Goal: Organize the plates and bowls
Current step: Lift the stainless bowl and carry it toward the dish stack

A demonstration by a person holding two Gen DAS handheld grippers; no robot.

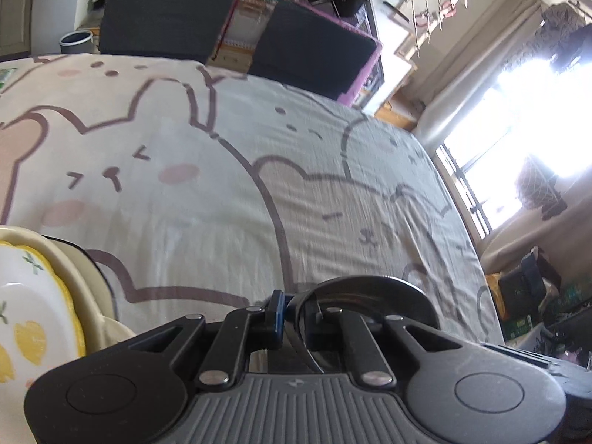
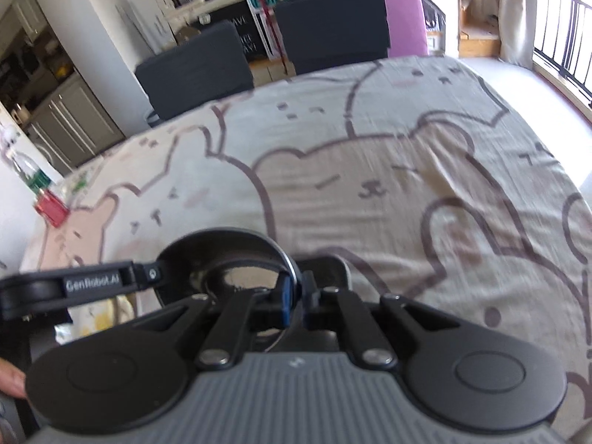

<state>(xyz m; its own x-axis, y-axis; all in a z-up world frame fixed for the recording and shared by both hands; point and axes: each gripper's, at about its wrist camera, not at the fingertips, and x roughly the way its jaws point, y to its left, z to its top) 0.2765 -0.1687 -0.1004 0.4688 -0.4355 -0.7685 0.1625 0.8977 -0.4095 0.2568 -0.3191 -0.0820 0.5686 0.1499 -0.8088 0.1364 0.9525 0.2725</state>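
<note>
Over table draped in bear-print cloth (image 1: 229,192) | lemon-patterned plate (image 1: 33,318) stacked in cream dish (image 1: 85,277) at left edge | dark bowl (image 2: 222,255) carried above cloth, rim pinched on both sides | left gripper (image 1: 292,312) clamped on bowl rim | right gripper (image 2: 296,296) clamped on opposite rim

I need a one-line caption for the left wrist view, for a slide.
Left gripper shut on the rim of a dark bowl over the bear-print tablecloth, lemon-patterned plate at left.
</note>
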